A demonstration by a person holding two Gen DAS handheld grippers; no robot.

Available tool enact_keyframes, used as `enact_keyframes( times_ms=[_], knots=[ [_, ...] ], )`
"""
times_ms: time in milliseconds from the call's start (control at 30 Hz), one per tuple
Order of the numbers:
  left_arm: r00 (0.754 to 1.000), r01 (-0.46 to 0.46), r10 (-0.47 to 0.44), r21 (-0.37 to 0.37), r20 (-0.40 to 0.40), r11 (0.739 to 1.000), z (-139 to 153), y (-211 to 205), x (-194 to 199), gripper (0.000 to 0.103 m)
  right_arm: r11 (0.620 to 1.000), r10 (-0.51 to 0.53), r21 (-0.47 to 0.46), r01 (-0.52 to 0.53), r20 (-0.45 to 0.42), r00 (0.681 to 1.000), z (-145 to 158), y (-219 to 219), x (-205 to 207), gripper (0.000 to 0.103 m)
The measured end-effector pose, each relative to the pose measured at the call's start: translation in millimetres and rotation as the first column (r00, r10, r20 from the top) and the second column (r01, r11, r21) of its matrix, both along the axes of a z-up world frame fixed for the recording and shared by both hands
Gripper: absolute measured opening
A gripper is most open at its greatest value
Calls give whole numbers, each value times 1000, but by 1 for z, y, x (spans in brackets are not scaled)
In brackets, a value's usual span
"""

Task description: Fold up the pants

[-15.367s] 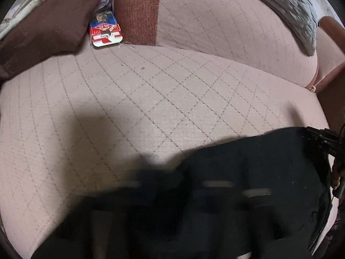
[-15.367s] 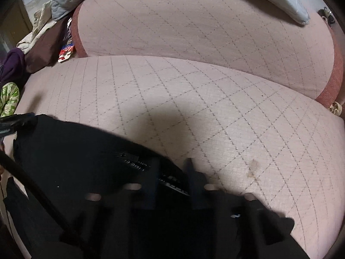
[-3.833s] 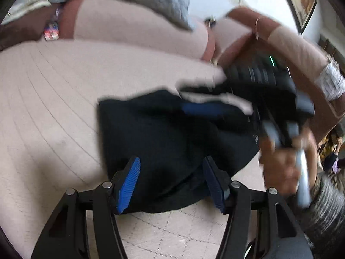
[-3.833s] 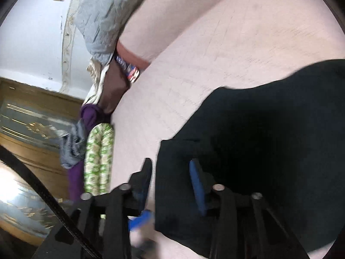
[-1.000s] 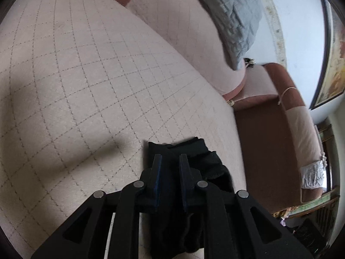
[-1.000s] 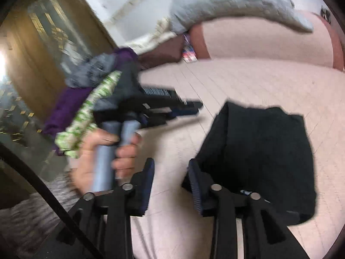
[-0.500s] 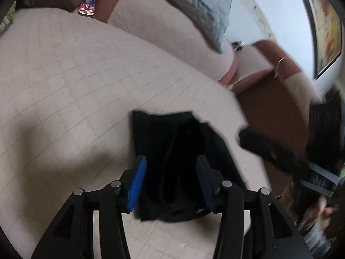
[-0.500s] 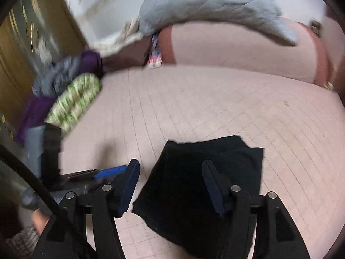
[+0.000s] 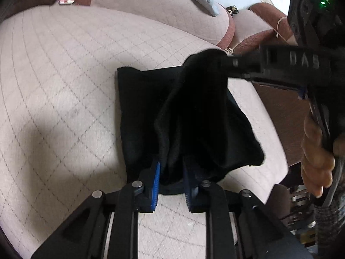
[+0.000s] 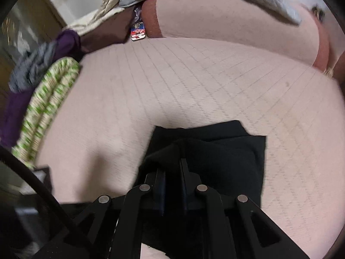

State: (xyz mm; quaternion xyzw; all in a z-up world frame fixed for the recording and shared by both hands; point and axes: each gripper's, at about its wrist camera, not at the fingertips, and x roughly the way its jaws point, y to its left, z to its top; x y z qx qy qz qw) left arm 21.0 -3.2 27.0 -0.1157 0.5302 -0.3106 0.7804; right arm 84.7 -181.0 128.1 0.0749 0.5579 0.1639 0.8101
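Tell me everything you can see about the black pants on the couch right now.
The black pants are soft, dark fabric already folded into a compact bundle on the quilted pinkish-beige couch seat. The lower layer lies flat on the seat, while an upper layer is lifted. The left gripper pinches its near edge between blue-padded fingers, and the right gripper holds its far corner raised, so the cloth drapes in a tent between them. No seams or pockets can be made out.

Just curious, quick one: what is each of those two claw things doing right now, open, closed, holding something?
Left gripper: closed on the near edge of the black pants.
Right gripper: closed on a raised fold of the pants.
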Motion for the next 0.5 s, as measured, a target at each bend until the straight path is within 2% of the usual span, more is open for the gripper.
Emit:
enact_keyframes(
  times_ms=[133, 267, 333, 400, 500],
  knots=[
    [999, 17, -17, 3, -37, 1000, -1, 10, -1, 18, 992, -36, 118, 44, -70, 997, -9, 10, 23, 12],
    [993, 58, -58, -2, -100, 998, -4, 24, 2, 18, 979, -64, 178, 97, -178, 982, -49, 18, 46, 12],
    [993, 61, -60, 8, -98, 998, 0, 41, 7, 18, 970, -69, 213, 112, -203, 977, -62, 23, 50, 12],
    [997, 10, -10, 9, -75, 1000, 6, 65, 13, 19, 968, -56, 230, 104, -205, 977, -65, 29, 50, 12],
    [990, -116, 111, -59, -87, 991, 9, 106, 26, 22, 971, -49, 221, 93, -199, 979, -65, 32, 51, 12]
  ],
)
